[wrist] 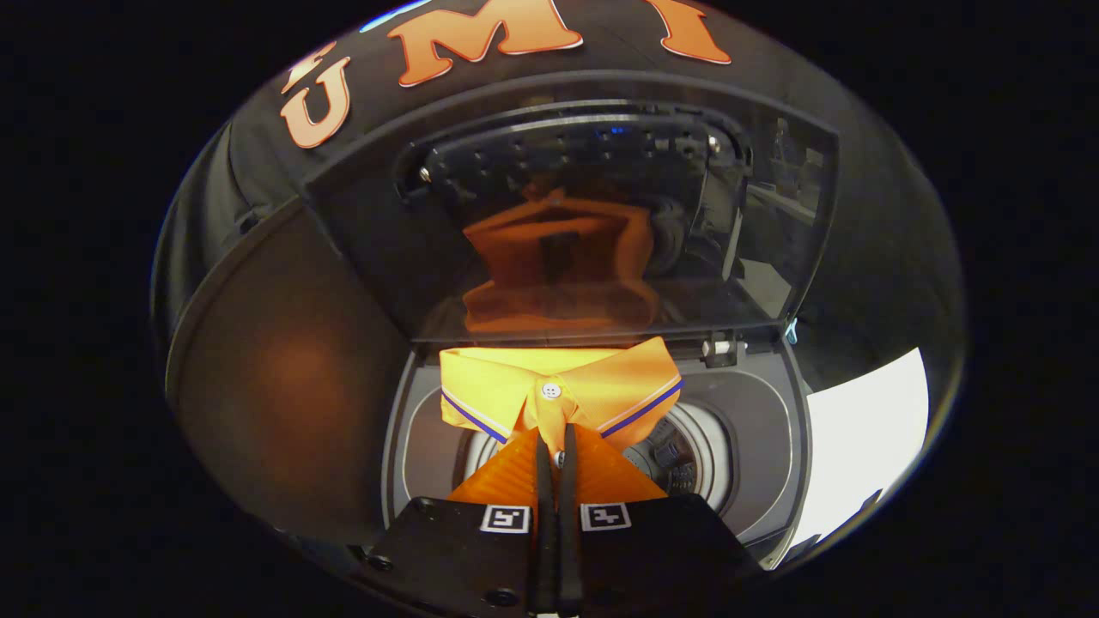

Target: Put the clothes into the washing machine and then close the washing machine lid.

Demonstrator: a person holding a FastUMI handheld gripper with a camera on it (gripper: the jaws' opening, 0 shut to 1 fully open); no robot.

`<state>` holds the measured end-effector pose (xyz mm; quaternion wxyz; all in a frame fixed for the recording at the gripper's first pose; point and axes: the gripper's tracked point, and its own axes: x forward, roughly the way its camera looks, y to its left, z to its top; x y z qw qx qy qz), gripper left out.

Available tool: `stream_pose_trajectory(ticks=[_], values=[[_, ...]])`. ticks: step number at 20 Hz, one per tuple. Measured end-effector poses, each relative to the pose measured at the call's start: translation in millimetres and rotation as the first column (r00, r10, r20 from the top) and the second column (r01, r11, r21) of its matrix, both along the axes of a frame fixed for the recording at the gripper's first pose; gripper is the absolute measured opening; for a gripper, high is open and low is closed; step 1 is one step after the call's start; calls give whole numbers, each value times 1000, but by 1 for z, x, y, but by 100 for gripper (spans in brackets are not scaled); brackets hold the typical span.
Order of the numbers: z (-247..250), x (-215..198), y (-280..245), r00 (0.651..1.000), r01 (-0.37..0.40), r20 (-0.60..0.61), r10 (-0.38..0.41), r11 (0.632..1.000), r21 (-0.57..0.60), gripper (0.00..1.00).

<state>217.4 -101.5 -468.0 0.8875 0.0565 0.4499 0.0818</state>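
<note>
Hand-held gripper pinches the orange shirt just below its collar button, both fingers clenched on the fabric. Washing machine fills the scene beyond — its glass lid upright and open, the shirt hanging over the drum opening.

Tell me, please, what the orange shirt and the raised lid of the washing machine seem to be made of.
The orange shirt, pinched between the shut fingers of the tool over the drum opening, looks like knit fabric: matte, finely ribbed, with a soft folded collar and a button. The lid looks like dark tinted glass or glossy plastic, I cannot tell which: it mirrors the shirt clearly.
</note>
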Motion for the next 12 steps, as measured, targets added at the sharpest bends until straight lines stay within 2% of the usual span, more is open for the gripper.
stream_pose_trajectory(ticks=[12], values=[[-94,-11,0,990,-28,-143,19,998,-61,8]])
